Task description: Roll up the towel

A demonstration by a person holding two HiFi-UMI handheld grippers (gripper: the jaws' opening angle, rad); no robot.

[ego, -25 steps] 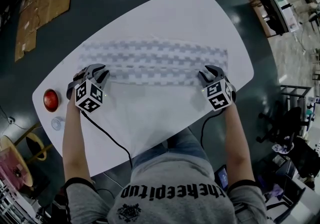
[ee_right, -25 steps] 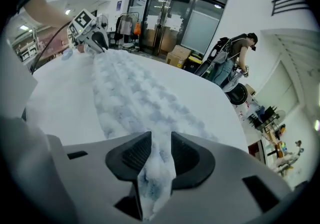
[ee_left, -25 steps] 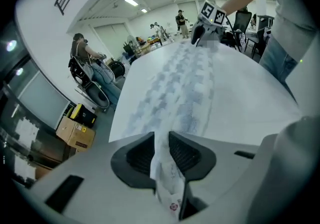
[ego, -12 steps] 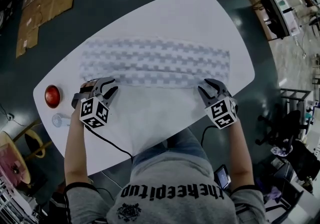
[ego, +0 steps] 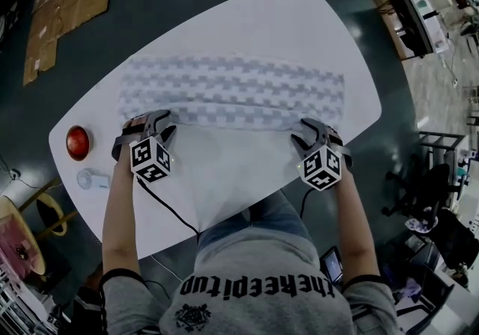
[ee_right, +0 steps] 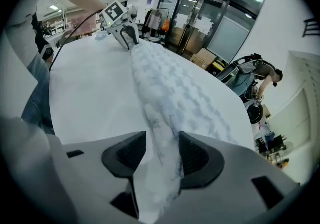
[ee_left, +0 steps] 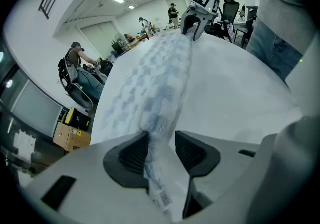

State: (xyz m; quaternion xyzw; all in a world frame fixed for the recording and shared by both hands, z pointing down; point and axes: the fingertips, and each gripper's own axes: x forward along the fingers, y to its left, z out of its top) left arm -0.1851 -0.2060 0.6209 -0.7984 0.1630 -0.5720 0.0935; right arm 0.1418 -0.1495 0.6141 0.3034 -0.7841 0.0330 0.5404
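The checked towel (ego: 232, 90) lies spread lengthwise across the white table (ego: 299, 19), its near long edge turned over into a thin roll. My left gripper (ego: 153, 123) stands at that roll's left end and my right gripper (ego: 307, 130) at its right end, both pointing steeply down. In the left gripper view the rolled edge (ee_left: 160, 78) runs between the jaws of the left gripper (ee_left: 161, 150), which have just been opening. The right gripper view shows the roll (ee_right: 170, 88) lying loosely between the wide jaws of the right gripper (ee_right: 162, 155), which have also just been opening.
A red button (ego: 77, 143) and a small white object (ego: 88, 179) sit near the table's left edge. Cardboard (ego: 67, 4) lies on the dark floor at the far left. Chairs and equipment (ego: 426, 184) stand to the right. The person's body is at the near table edge.
Both grippers have shifted a little toward the person and slightly inward along the towel's near edge, and their wrists have rolled. The towel's rolled edge stays between both pairs of jaws.
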